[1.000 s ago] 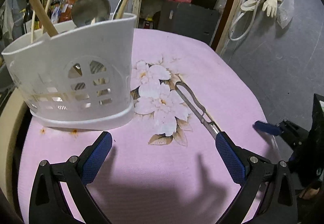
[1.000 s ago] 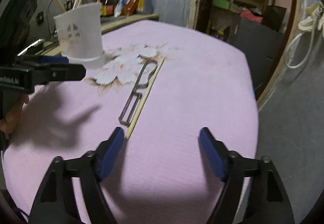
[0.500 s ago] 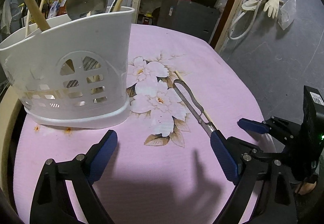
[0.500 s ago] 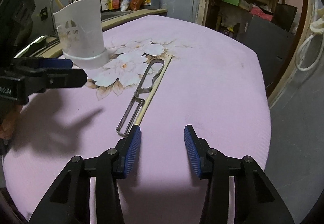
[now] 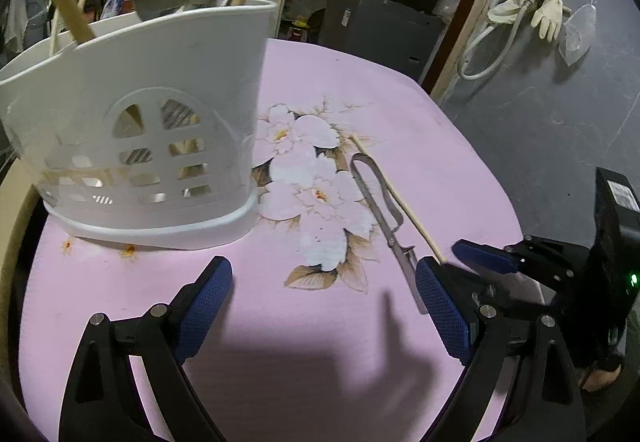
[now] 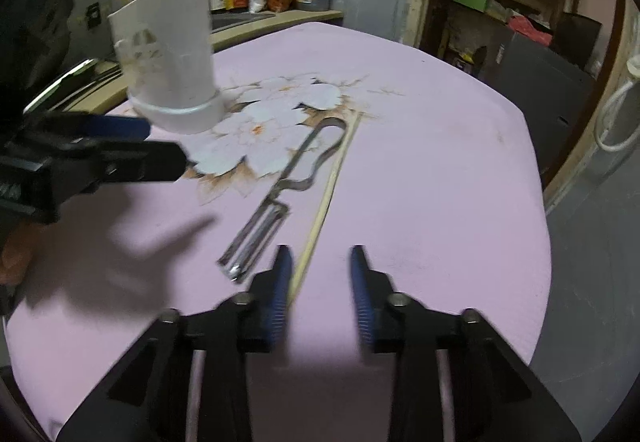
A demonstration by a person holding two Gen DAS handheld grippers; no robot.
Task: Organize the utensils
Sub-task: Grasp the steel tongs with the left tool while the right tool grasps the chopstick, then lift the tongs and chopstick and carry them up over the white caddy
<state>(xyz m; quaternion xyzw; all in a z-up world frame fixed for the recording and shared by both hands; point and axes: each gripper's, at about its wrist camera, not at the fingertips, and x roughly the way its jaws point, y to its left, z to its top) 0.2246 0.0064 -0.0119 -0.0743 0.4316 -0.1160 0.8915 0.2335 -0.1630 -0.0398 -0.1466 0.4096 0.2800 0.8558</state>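
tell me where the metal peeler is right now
The metal peeler lies flat on the pink tablecloth, right of the white utensil holder, a wooden chopstick alongside it.

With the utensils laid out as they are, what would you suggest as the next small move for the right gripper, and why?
Probably finish closing the right gripper on the chopstick. Its jaws are closing with the chopstick's near end between them, just inside the left finger, not yet pinched. The peeler lies alongside, just outside that finger. The white holder awaits.
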